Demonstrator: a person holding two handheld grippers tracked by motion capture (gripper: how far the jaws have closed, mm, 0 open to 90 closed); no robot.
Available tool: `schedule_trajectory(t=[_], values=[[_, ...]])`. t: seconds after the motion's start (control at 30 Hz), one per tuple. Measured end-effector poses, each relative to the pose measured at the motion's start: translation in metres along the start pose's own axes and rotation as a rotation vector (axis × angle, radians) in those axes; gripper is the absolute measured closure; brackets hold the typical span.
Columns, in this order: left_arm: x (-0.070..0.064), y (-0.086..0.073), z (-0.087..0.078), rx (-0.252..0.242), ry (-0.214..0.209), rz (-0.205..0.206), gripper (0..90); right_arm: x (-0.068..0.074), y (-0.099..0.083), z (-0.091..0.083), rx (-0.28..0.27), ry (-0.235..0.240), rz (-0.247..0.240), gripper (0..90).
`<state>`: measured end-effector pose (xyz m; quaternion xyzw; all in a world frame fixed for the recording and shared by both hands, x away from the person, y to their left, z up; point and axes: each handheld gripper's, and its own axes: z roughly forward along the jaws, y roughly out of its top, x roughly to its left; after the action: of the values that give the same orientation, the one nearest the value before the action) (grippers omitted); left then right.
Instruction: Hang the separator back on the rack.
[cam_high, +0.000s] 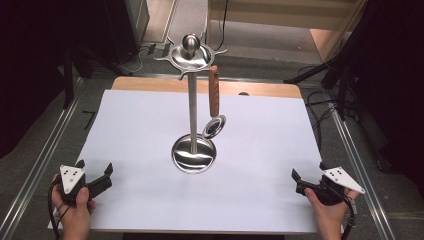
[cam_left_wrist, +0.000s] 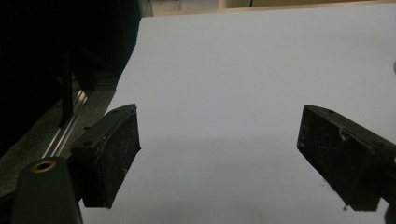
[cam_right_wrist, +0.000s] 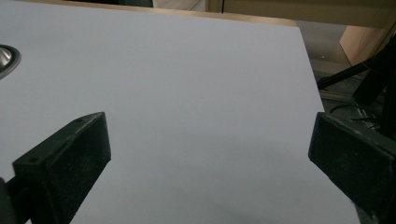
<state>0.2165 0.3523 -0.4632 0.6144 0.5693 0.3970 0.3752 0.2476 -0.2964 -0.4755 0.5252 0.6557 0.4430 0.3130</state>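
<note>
At the middle of the table stands a shiny metal stand (cam_high: 193, 107), upright on its round base (cam_high: 193, 154), with a ring of hooks and a ball knob at the top. One ladle (cam_high: 214, 97) with a wooden handle hangs from a hook at the right side of the pole; its small metal bowl is just above the right far edge of the base. Under all this lies a white sheet (cam_high: 250, 165) which covers the wooden table (cam_high: 150, 84). Near the left near corner, the left gripper (cam_high: 94, 168) is held in a hand, jaws wide apart and holding nothing. Near the right near corner, the right gripper (cam_high: 307, 169) is also spread wide and empty, well apart from the stand
</note>
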Motion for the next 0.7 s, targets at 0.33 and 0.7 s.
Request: schedule_trajectory(t=[0.33, 0.7], values=[[0.0, 0.0, 0.0, 0.001, 0.001, -0.003, 14.2, -0.022, -0.007, -0.017, -0.005, -0.028, 0.023, 0.0], [0.0, 0.0, 0.0, -0.001, 0.003, -0.007, 14.2, -0.045, -0.019, -0.034, 0.009, -0.063, 0.039, 0.0]])
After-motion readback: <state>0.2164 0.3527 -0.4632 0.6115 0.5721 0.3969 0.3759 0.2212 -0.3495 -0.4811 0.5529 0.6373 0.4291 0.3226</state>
